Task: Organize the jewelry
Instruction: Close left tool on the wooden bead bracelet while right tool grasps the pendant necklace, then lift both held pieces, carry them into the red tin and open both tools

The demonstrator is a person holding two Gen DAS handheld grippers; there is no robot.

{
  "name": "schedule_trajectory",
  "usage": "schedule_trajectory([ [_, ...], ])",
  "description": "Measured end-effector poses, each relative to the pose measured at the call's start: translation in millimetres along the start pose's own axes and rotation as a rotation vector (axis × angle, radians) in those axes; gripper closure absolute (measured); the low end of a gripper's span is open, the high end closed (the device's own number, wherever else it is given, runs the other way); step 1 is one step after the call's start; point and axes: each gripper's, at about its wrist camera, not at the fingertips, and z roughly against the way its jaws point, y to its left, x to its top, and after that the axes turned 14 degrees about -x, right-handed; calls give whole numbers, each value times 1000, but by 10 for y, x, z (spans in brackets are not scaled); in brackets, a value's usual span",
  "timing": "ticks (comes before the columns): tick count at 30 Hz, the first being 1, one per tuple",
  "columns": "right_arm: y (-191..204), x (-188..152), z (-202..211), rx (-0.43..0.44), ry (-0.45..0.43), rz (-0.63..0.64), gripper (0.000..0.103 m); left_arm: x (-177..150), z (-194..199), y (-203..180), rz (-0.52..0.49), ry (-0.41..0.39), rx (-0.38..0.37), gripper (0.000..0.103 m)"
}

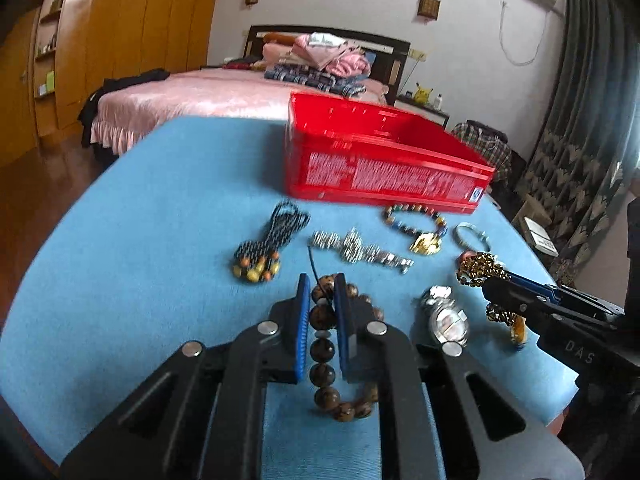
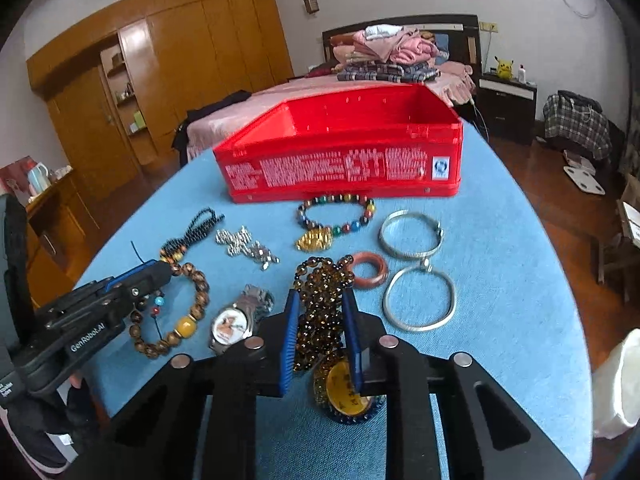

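- The left gripper [image 1: 323, 280] is seen clenched on a brown bead bracelet [image 1: 336, 360], one side of the loop being pinched between the blue pads [image 1: 303, 320].
- In the right wrist view the same bracelet [image 2: 188, 308] is shown lying on the blue table [image 2: 500, 264] near its left front, with a yellow bead and small blue and red beads on it.
- The right gripper [image 2: 320, 300] is closed around a heaped amber necklace [image 2: 324, 304]; the beads are pressed between its pads, and a yellow pendant [image 2: 344, 390] is seen below the right pad.
- A watch [image 2: 236, 320] is laid between the bracelet and the necklace.
- A red crate [image 2: 340, 160] is set at the far side of the table, open at the top; nothing can be made out inside it.
- Just before the crate a multicoloured bracelet [image 2: 340, 212] with a gold charm [image 2: 314, 240] is laid.
- To its right two silver bangles [image 2: 412, 236] are placed, one nearer than the other and touching.
- A reddish ring [image 2: 370, 270] is laid beside the necklace, left of the bangles.
- A silver chain [image 2: 248, 248] and a black beaded cord [image 2: 200, 226] are laid further left.
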Motion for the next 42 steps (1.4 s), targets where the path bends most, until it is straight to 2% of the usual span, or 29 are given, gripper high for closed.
schedule_trajectory([
  [8, -46, 98, 117, 26, -34, -18, 82, 88, 126, -80, -17, -38, -29, 92],
  [12, -43, 73, 102, 29, -20, -16, 82, 5, 125, -69, -24, -15, -30, 92],
  [17, 0, 28, 86, 39, -13, 2, 82, -140, 15, -9, -22, 59, -23, 92],
  [19, 12, 23, 85, 42, -11, 3, 82, -188, -86, 33, -3, 112, 2, 90],
  [25, 9, 22, 78, 48, -7, -2, 82, -243, -74, 58, -2, 101, -11, 84],
  [31, 35, 33, 77, 51, -4, 1, 82, -255, -87, -7, -32, 97, 40, 90],
  [34, 28, 84, 98, 51, -9, 2, 82, -187, -71, 13, -11, 83, 18, 92],
  [42, -8, 407, 210, 75, -64, -17, 82, 319, 122, -150, -24, -56, -68, 93],
])
